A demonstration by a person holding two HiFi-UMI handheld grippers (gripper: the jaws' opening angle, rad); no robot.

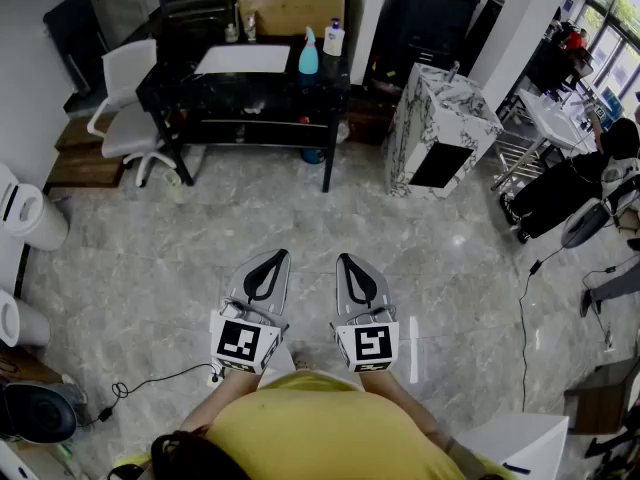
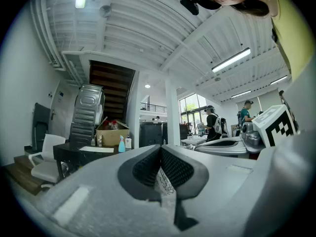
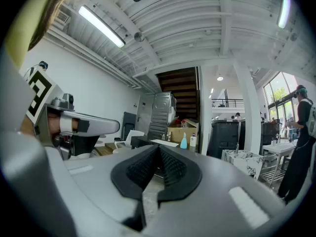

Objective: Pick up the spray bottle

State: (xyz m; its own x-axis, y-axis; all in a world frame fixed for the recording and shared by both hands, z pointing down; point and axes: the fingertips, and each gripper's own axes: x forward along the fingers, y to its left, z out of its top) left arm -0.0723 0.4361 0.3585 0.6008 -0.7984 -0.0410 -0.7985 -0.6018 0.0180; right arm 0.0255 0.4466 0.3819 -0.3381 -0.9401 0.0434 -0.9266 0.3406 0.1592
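Head view showed the blue spray bottle (image 1: 309, 52) standing upright on the black desk (image 1: 170, 76) across the floor (image 1: 150, 238), well apart from the left gripper (image 1: 271, 260) and right gripper (image 1: 351, 263), both held level side by side with jaws together and empty.

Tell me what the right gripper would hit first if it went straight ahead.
The right gripper has a free path over the floor, then probably meets the table at its end by the spray bottle; depth is unclear.
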